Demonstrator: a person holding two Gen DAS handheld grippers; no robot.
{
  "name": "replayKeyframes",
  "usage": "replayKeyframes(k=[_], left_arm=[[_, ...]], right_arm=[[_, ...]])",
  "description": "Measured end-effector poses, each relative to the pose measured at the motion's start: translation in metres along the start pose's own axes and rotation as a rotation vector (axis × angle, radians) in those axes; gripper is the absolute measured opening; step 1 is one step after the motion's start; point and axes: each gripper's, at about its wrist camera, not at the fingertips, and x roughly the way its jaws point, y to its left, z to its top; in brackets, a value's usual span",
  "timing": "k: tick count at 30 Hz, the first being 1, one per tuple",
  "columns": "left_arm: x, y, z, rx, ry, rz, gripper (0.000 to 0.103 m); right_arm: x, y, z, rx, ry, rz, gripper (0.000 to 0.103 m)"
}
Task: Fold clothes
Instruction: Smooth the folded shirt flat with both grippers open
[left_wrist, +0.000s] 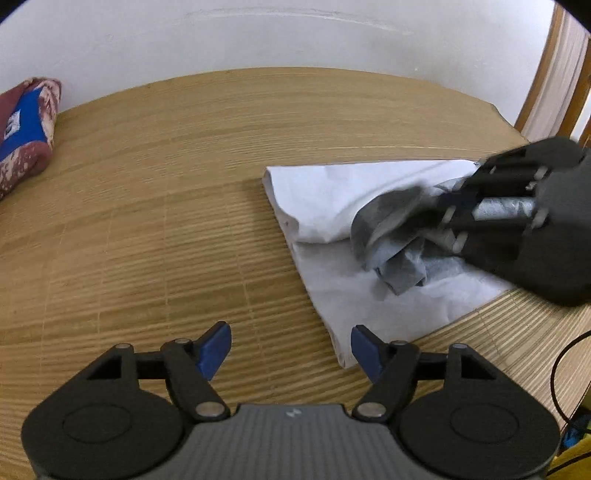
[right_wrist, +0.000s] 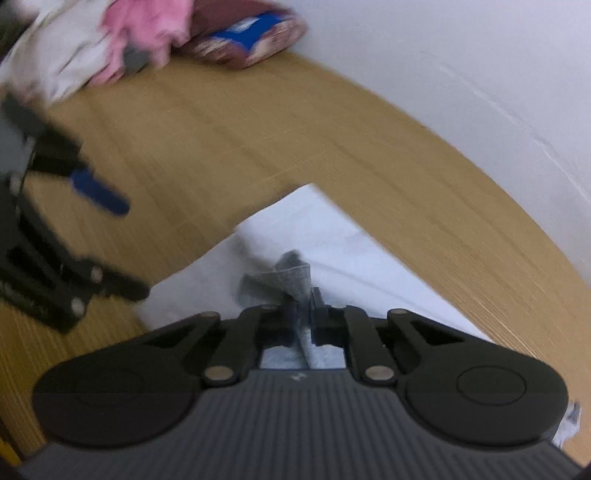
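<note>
Holding my left gripper (left_wrist: 291, 349) low over the woven bamboo mat (left_wrist: 147, 229), I record its blue-padded fingers (left_wrist: 214, 347) spread wide apart with nothing between them, pointed toward the near left corner of the white folded garment (left_wrist: 325, 199). My right gripper (right_wrist: 304, 306) reaches in from the right side at a slant above that garment, its black fingers pressed together on a bunched piece of grey fabric (right_wrist: 291, 277). In the left wrist view the grey fabric (left_wrist: 391, 236) hangs crumpled from the right gripper (left_wrist: 458, 221), lifted partly off the white cloth, with its lower folds touching the white surface. The white garment lies flat on the right half of the mat, its left edge doubled over into a thick fold, its surface mildly creased. A dark red patterned bundle with a blue panel (left_wrist: 26, 129) sits at the far left edge of the mat against the white wall (left_wrist: 295, 37). Pink and white clothes (right_wrist: 110, 48) lie heaped beside that bundle, blurred in the right wrist view.
</note>
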Motion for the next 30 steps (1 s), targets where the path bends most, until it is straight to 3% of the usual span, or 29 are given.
replayKeyframes(k=[10,11,15,17,21,23,26,30], left_arm=[[0.001,0.001,0.005,-0.013,0.001,0.001,0.075],[0.002,0.003,0.004,-0.019,0.007,0.005,0.074],[0.005,0.012,0.001,-0.037,0.022,0.026,0.074],[0.004,0.017,0.0,-0.045,0.019,0.036,0.074],[-0.001,0.025,0.006,-0.049,-0.002,0.04,0.074],[-0.003,0.026,0.013,-0.039,-0.024,0.037,0.074],[-0.003,0.022,0.031,-0.021,-0.077,-0.005,0.075],[0.012,0.009,0.059,0.017,-0.107,-0.072,0.075]], right_arm=[[-0.067,-0.08,0.017,0.639,-0.283,-0.116,0.009],[-0.064,-0.081,0.017,0.682,-0.276,-0.099,0.009],[0.029,-0.027,0.008,0.619,0.049,0.134,0.014],[0.05,-0.002,0.006,0.54,0.156,0.107,0.016],[0.024,0.0,0.009,0.472,0.081,0.141,0.038],[0.012,-0.013,0.007,0.482,0.058,0.149,0.043],[-0.004,-0.033,-0.005,0.513,0.018,0.056,0.047],[-0.004,-0.075,-0.027,0.636,0.027,-0.063,0.047]])
